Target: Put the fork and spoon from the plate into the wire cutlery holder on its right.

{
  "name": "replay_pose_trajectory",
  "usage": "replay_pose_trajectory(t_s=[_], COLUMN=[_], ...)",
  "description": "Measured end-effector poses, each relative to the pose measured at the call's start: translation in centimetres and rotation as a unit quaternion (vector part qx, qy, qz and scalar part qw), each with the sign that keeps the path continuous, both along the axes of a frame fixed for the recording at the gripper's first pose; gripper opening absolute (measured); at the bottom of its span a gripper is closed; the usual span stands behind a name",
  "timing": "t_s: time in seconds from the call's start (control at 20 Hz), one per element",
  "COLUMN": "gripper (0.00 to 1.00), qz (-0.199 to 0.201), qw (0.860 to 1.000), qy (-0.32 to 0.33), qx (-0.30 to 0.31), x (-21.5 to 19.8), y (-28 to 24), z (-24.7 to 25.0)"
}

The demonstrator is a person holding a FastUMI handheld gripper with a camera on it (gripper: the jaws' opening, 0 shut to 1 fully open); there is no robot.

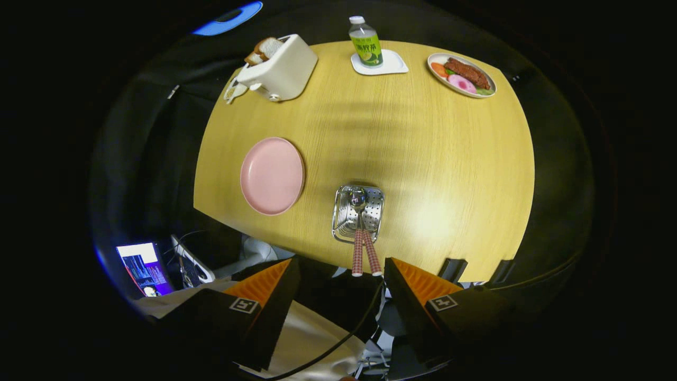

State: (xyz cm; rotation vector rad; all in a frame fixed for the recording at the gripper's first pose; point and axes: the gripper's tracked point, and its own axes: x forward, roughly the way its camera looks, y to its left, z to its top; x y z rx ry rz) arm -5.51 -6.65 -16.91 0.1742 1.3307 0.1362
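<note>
Hovering claw (338,275) spread, empty | cutlery holder (358,214) near table (449,159) edge, holding two handles (365,254) | pink plate (272,175) left, bare

Fisheye cam on hand-held gripper (338,275), high above and back from near edge of surface (423,159), looking steeply down and forward, spread fingers (264,286) at bottom, whole top in frame.

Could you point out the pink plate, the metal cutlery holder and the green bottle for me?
Round pink plate (272,175): gripper view, bare centre.
Perforated metal cutlery holder (373,206): gripper view, right inner wall.
Green-labelled plastic bottle (366,46): gripper view, label.
</note>
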Motion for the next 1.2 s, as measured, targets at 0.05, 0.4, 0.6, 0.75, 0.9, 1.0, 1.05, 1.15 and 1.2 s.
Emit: replay_pose_trajectory(t_s=[0.05,0.4,0.6,0.75,0.9,1.0,1.05,1.15,1.2], gripper=[1.00,1.00,1.00,1.00,0.99,0.99,1.00,0.99,0.99], qz=[-0.003,-0.004,-0.058,-0.099,-0.102,-0.088,-0.082,-0.079,-0.081], qw=[0.999,0.978,0.947,0.908,0.862,0.827,0.808,0.775,0.763], qy=[-0.031,-0.202,-0.310,-0.403,-0.489,-0.541,-0.567,-0.611,-0.627], qx=[-0.006,-0.055,-0.058,-0.054,-0.083,-0.124,-0.139,-0.141,-0.131], x=[0.1,-1.4,0.0,1.3,1.3,1.1,0.8,-0.1,-0.6], y=[0.0,0.3,-0.5,-0.9,-1.7,-2.3,-2.1,-1.0,-0.2], z=[0.2,3.2,6.8,11.6,17.5,21.4,23.6,27.2,28.6])
